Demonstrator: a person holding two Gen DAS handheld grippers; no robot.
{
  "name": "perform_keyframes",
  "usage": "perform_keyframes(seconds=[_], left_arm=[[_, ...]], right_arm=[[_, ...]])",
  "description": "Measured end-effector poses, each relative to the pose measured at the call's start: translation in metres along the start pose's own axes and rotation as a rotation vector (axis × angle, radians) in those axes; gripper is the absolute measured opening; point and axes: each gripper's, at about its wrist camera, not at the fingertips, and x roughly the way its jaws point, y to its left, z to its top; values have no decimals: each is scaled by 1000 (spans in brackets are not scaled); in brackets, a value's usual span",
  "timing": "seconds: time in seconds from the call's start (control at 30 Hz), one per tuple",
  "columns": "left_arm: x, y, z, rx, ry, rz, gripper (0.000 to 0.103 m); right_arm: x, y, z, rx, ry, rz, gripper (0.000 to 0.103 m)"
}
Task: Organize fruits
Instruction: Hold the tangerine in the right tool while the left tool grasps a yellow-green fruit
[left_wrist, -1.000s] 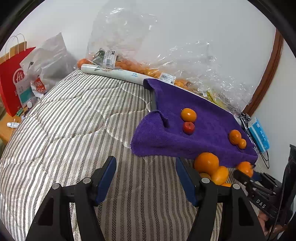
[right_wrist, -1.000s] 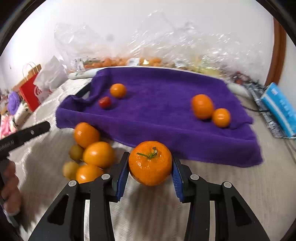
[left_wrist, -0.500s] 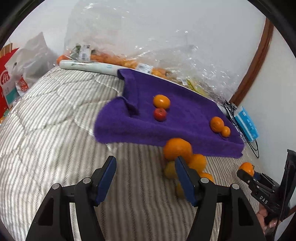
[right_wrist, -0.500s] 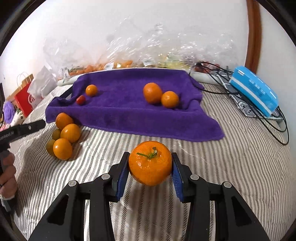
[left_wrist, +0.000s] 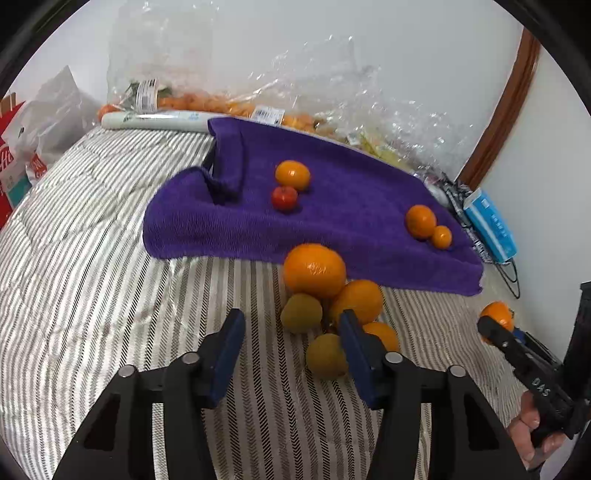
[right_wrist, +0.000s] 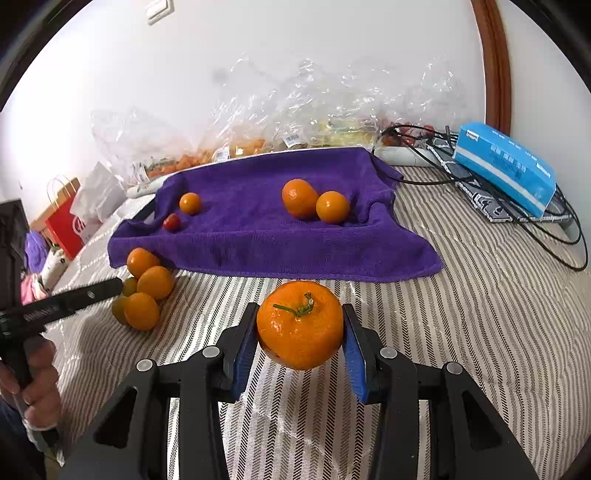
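Orange, stem-topped mandarin (right_wrist: 300, 328) sits clamped between the right gripper (right_wrist: 300, 349) fingers above the striped bed (right_wrist: 461, 295). The left gripper (left_wrist: 291, 347) fingers, closing, stand apart, empty, before the fruit pile (left_wrist: 332, 295).

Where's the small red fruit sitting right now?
The small red fruit lies on the purple towel, toward its left end in the left wrist view, right beside a small orange citrus just behind it.
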Motion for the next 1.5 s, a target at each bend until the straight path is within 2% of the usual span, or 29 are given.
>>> perform_keyframes(seconds=[0.13, 0.2, 0.27, 0.33, 0.67, 0.97, 1.07, 1.37, 1.43, 1.5], left_arm=[[5, -1, 3, -2, 4, -5, 43], [5, -4, 4, 8, -3, 11, 33], [4, -4, 5, 23, -1, 25, 29], [3, -2, 5, 23, 2, 45, 29], [4, 7, 3, 24, -21, 1, 36], [10, 10, 6, 25, 2, -91, 38], [12, 7, 8, 44, 2, -100, 29], [18, 10, 9, 5, 48, -179, 30], [16, 10, 8, 8, 36, -171, 28], [14, 12, 8, 4, 22, -153, 21]], right_arm=[[1, -3, 1, 13, 6, 10, 43], [0, -3, 0, 15, -1, 16, 43], [-1, -3, 0, 17, 0, 17, 43], [0, -3, 0, 14, 2, 19, 43], [1, -1, 1, 1, 6, 17, 43], [3, 1, 1, -1, 17, 20, 43], [5, 1, 1, 7, 24, 21, 43], [7, 1, 1, 6, 36, 28, 43], [7, 1, 1, 8, 39, 29, 43], [7, 1, 1, 10, 38, 31, 43]])
